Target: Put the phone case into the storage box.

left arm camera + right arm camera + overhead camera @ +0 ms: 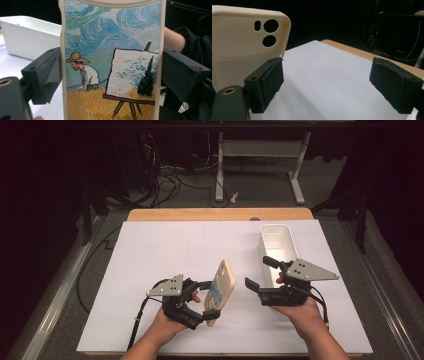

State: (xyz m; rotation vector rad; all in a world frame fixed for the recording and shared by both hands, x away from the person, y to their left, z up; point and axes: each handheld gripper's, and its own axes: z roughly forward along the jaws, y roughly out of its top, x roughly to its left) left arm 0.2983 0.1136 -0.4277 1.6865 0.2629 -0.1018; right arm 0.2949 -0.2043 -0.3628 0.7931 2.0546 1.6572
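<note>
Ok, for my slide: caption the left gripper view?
Left tongs grip a painted phone case; white bin behind.

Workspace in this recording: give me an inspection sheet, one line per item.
Surface: white sheet on a wooden table.
Job's things: phone case with a painted field scene, held upright off the sheet.
Clutter: white bin, far right of the sheet.
Grippers: left gripper clamps the case by its long edges; right gripper open, holding nothing, beside the case.
Cables: a black cable trails from the left gripper; loose cords on the floor beyond.
Surroundings: dark room, white desk frame behind.
</note>
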